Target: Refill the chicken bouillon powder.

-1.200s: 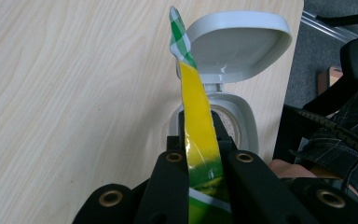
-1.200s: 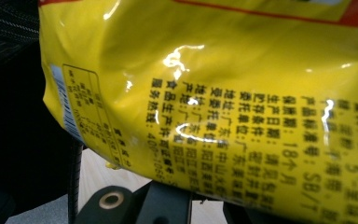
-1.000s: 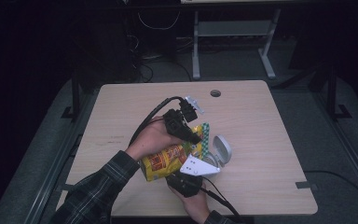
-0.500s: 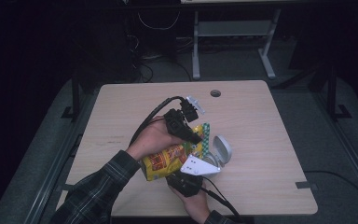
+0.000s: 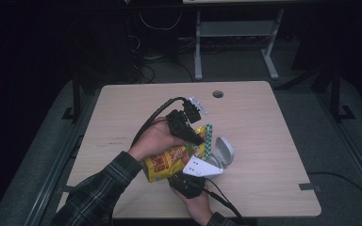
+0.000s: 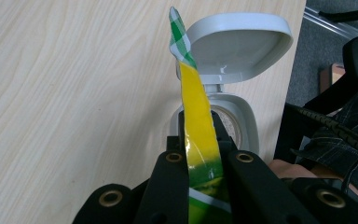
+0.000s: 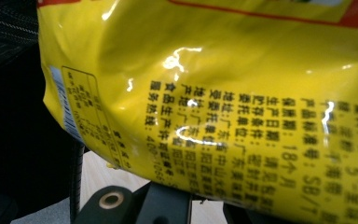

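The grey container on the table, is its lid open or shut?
Open. In the left gripper view the grey container's hinged lid is flipped back and a tan surface shows inside; what that is, I cannot tell.

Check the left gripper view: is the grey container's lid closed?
No, the grey container stands with its hinged lid flipped up, behind the yellow bag edge that the left gripper pinches.

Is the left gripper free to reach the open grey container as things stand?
Probably not: the left gripper is shut on the yellow bag, though the grey container lies just beyond its jaws.
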{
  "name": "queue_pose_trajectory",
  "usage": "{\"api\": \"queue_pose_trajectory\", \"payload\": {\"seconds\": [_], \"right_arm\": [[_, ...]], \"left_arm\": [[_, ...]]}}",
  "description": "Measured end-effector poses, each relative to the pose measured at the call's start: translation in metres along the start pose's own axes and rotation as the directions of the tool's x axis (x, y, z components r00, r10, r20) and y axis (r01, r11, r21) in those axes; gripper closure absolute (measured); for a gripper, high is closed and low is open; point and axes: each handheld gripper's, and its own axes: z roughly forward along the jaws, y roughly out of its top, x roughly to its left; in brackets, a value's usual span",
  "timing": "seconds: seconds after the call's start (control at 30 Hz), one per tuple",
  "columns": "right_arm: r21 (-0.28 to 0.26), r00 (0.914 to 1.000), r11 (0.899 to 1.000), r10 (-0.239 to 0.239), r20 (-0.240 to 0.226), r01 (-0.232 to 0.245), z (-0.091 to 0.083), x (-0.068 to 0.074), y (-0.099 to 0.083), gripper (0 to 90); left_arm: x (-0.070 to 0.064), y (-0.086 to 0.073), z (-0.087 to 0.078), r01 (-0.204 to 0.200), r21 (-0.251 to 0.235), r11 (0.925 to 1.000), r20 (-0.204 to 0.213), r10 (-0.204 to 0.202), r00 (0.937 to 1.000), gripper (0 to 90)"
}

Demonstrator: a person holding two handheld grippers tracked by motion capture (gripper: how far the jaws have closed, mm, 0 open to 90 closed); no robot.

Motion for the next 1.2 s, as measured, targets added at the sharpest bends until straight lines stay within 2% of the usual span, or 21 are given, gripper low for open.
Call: {"api": "queue_pose_trajectory", "payload": {"seconds": [1.2], "right_arm": [[0.0,1.0,1.0,-0.001,-0.004,0.001,0.0003,0.0009,0.0002,89.8]], "left_arm": [[-0.0014,-0.0011,-0.0011,0.0,-0.001,1.0,-0.005,0.0,1.0,89.5]]}}
